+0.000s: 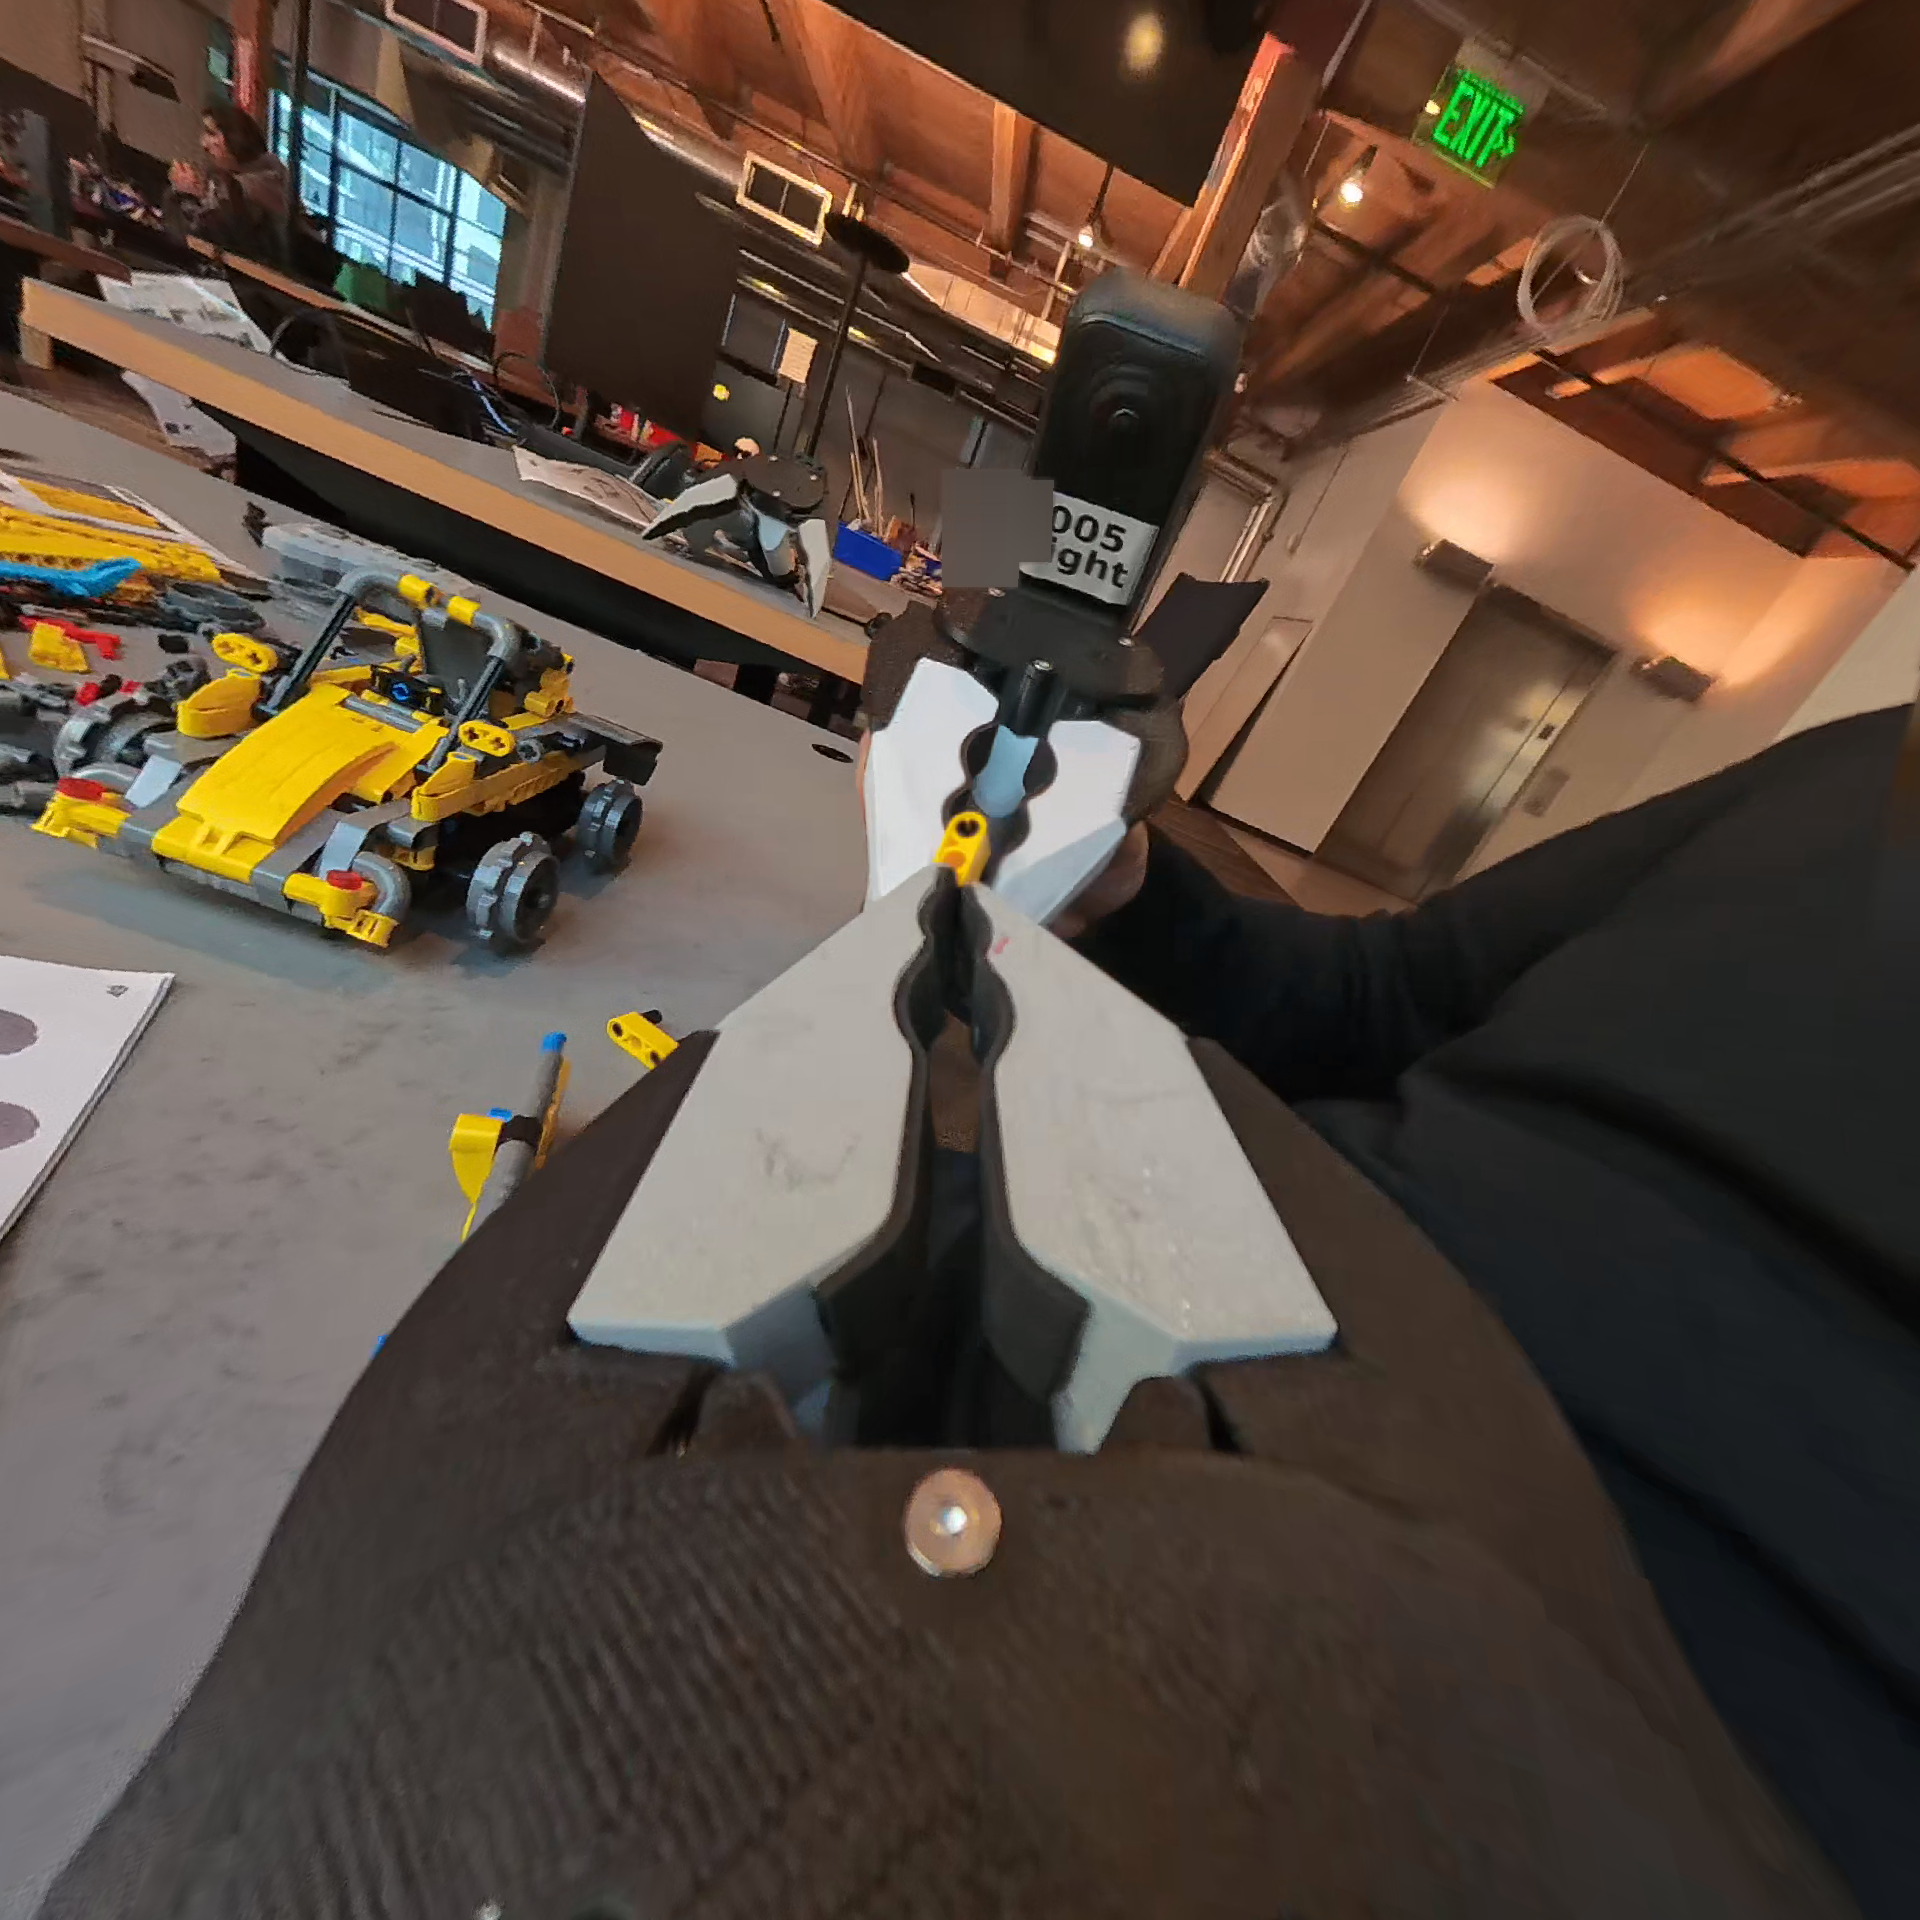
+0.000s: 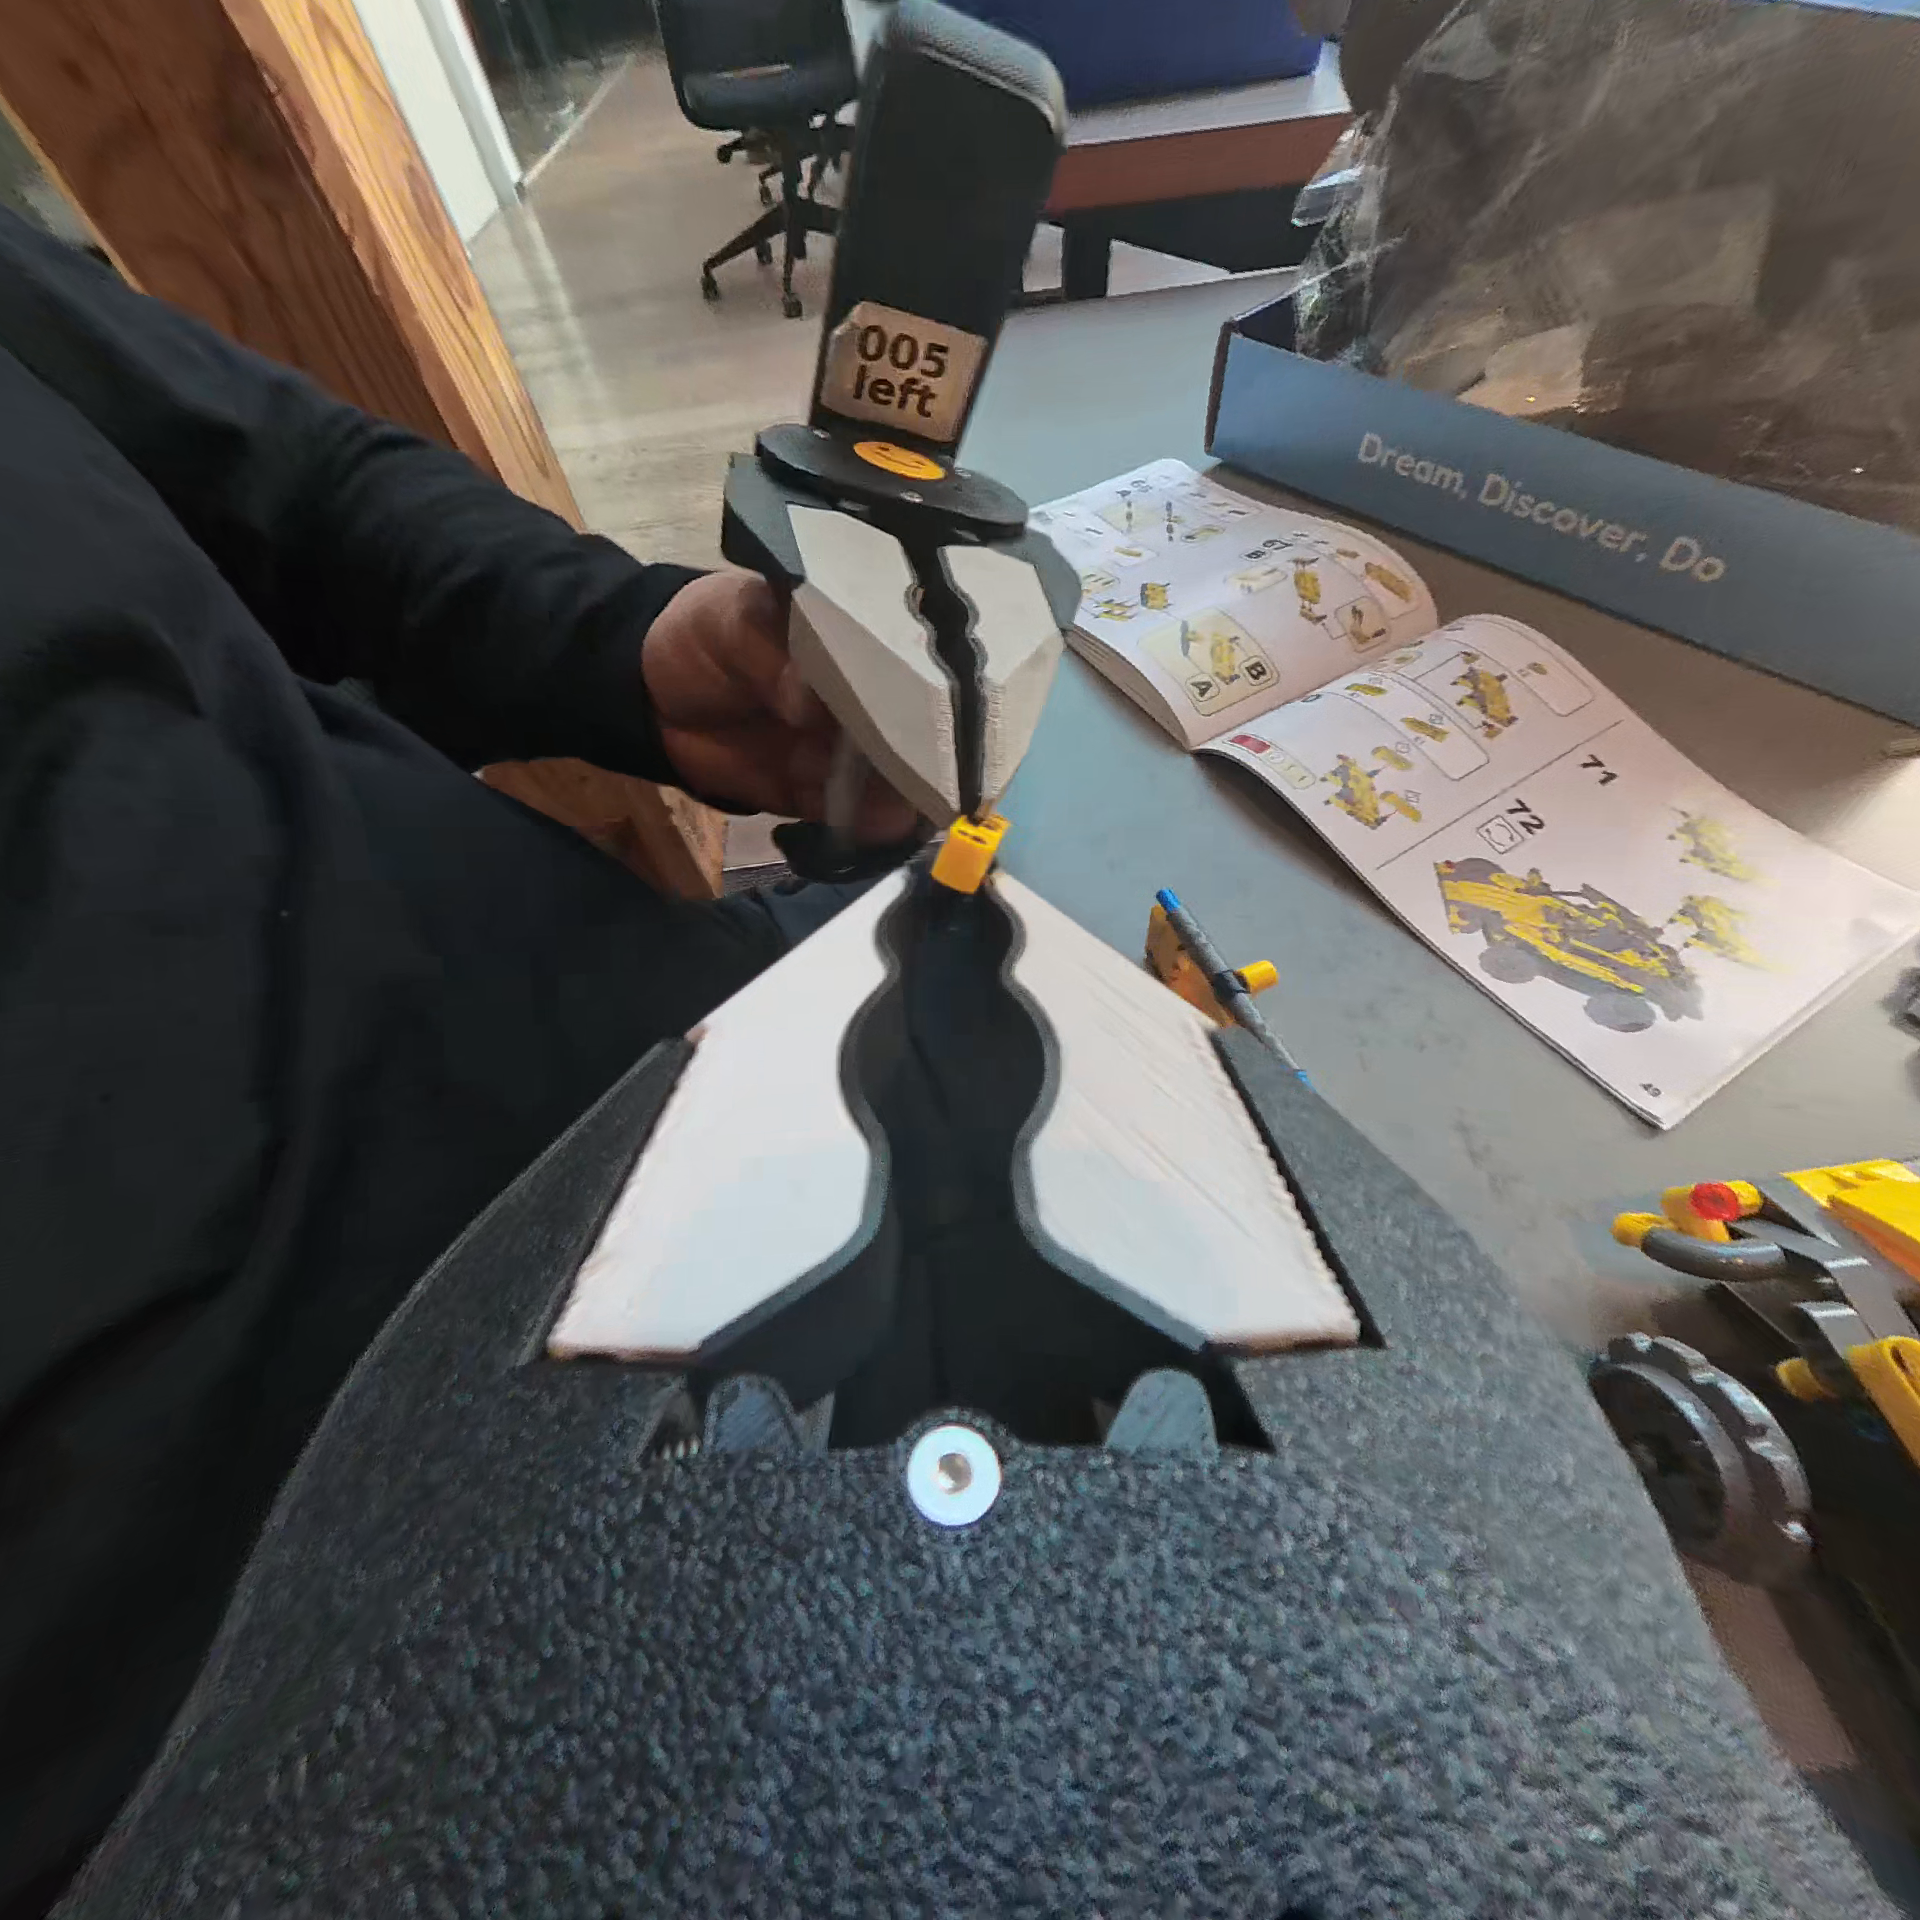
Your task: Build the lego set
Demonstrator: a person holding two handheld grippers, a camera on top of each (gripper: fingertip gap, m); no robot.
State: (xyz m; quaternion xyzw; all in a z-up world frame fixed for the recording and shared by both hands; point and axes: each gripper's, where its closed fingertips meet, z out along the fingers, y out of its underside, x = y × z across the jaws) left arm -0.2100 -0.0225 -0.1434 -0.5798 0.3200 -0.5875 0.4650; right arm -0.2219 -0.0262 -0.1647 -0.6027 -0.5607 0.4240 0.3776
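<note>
My right gripper (image 2: 961, 883) is shut on a small yellow connector piece (image 2: 968, 854) and holds it above the grey table's edge. My left gripper (image 1: 951, 883) faces it tip to tip with its jaws closed. In the right wrist view its tips (image 2: 977, 805) touch the top of the yellow piece. Whether anything sits between the left tips is too small to tell. The left wrist view shows the right gripper (image 1: 971, 857) with the yellow piece (image 1: 962, 834) at its tips. A person's hands in black sleeves hold both grippers.
A yellow and grey brick-built car (image 1: 343, 769) stands on the table (image 1: 260, 1299). A grey axle assembly with yellow parts (image 1: 520, 1122) and a small yellow connector (image 1: 639, 1037) lie nearby. An open instruction booklet (image 2: 1455, 790) and a blue box (image 2: 1558, 520) lie beyond. Loose parts (image 1: 83, 603) sit far left. Both grippers' tips are close together, under 4 cm apart.
</note>
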